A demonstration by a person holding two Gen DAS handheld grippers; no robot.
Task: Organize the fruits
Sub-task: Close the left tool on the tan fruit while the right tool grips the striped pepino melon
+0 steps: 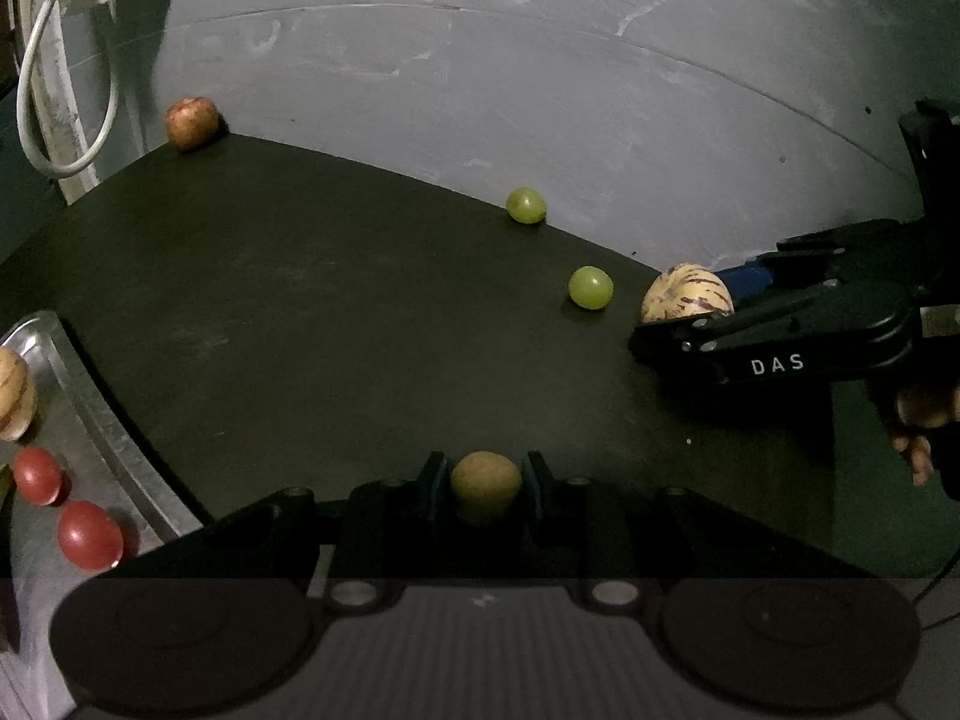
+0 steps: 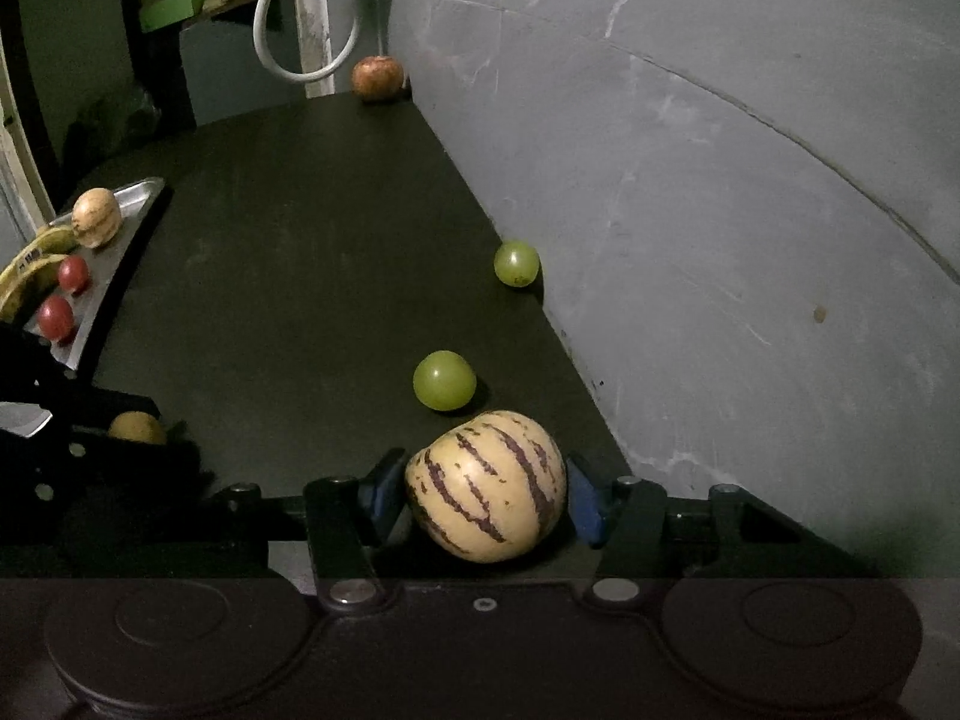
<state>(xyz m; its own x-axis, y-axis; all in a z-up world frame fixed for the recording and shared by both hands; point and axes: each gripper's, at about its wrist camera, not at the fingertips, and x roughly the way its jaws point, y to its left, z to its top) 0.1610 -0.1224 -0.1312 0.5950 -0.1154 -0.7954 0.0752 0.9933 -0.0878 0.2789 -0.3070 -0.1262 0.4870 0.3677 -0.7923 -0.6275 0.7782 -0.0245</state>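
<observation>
My left gripper point(image 1: 486, 468) is shut on a small yellow-brown fruit point(image 1: 486, 483), low over the dark table point(image 1: 300, 330); that fruit also shows in the right wrist view point(image 2: 137, 427). My right gripper point(image 2: 486, 486) is shut on a cream fruit with purple stripes point(image 2: 487, 485), which also shows in the left wrist view point(image 1: 687, 300). Two green grapes point(image 2: 444, 380) point(image 2: 516, 263) lie near the wall. A brown fruit point(image 2: 377, 77) sits in the far corner. A metal tray point(image 2: 129, 216) at the left holds a striped fruit point(image 2: 96, 217), two red fruits point(image 2: 73, 274) point(image 2: 56, 317) and bananas point(image 2: 36, 258).
A grey wall point(image 2: 690, 210) borders the table on the right. A white cable loop point(image 2: 300, 30) hangs beyond the far edge. The tray also shows at the left of the left wrist view point(image 1: 78, 396).
</observation>
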